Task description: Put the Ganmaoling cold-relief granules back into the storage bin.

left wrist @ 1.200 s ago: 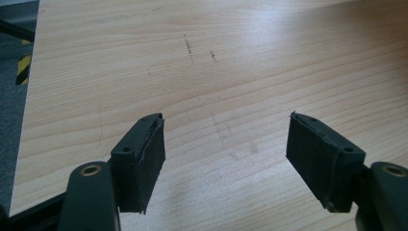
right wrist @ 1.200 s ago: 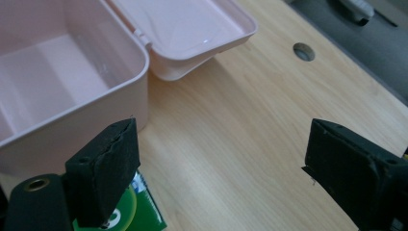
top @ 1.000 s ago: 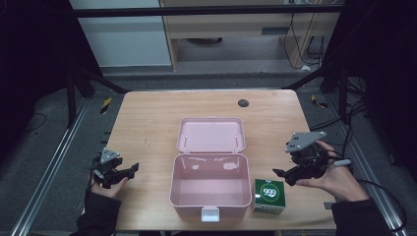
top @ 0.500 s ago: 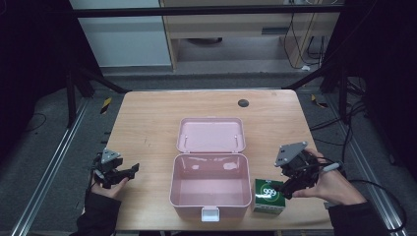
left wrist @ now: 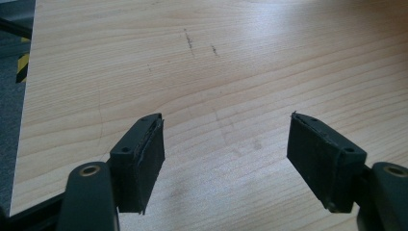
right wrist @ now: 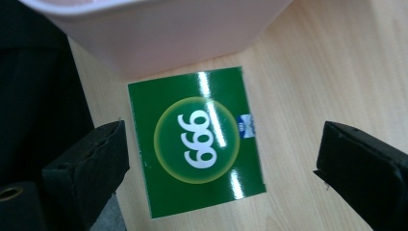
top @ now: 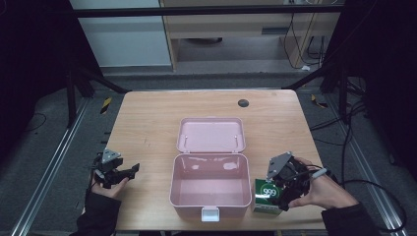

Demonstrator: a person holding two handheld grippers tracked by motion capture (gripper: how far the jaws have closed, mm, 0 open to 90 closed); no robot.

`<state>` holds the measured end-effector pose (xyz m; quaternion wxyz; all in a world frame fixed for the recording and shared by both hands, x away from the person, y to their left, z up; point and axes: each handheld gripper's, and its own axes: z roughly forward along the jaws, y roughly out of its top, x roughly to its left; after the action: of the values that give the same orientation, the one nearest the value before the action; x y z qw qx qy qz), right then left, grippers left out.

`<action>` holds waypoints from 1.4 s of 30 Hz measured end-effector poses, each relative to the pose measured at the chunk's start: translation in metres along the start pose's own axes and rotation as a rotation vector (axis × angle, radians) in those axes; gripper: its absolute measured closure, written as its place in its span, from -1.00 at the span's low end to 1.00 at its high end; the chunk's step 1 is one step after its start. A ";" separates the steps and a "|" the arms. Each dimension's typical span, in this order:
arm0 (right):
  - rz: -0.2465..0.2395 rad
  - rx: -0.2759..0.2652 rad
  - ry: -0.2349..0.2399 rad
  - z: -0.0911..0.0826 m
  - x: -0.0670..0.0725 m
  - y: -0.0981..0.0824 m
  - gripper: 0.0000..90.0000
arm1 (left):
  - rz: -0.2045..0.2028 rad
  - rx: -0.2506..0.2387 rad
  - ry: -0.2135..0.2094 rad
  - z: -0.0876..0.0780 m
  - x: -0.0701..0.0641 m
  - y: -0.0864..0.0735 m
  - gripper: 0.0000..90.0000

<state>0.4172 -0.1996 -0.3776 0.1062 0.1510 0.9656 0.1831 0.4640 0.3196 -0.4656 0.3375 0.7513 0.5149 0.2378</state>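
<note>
The green box with the white "999" on its top is sitting on the worktop, just beside the right wall of the open pink case, near the worktop's front edge. Your right claw is hanging directly above that box, jaws spread wide, one on each side of it and neither touching it; in the right gripper view the green box is lying between the two pads with the case's pale wall just beyond. The case's lid is lying flat behind its tub. Well to the left of the case, your left claw is hovering over bare wood, jaws apart and gripping nothing.
</note>
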 end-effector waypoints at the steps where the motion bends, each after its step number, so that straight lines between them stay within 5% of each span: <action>1: -0.004 0.004 0.005 0.002 0.001 0.000 -0.91 | 0.001 0.001 -0.001 0.000 0.000 0.000 -0.37; 42: -0.056 0.137 0.096 0.063 0.004 -0.005 -0.84 | 0.006 0.004 -0.001 0.002 0.000 0.000 -0.37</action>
<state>0.4291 -0.1826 -0.4371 0.0541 0.1219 0.9837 0.1208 0.4654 0.3189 -0.4665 0.3357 0.7536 0.5130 0.2371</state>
